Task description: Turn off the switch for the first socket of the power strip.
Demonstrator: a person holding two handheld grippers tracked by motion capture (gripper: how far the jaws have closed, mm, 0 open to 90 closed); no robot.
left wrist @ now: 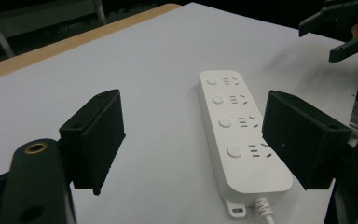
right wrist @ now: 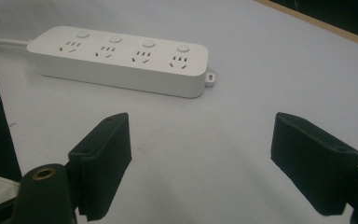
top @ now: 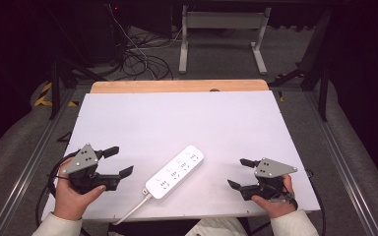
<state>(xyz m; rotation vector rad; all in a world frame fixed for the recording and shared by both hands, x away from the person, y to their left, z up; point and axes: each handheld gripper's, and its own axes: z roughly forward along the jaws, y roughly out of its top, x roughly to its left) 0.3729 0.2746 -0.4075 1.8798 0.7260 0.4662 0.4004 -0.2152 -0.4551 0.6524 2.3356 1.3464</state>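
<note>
We see a white four-socket strip with buttons lying flat on the worktop; both our tools gape empty

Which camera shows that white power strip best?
The right gripper view: the power strip lies whole, all four sockets clear. The left gripper view shows it close but foreshortened; the high view shows it small, with its cord.

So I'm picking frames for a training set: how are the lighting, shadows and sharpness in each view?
High view: white table top evenly lit, surroundings dark, power strip fairly sharp. Left gripper view: the strip's sockets readable, the near black pads soft, the other claw blurred. Right gripper view: power strip crisp with a soft shadow along its near side, no glare.
</note>
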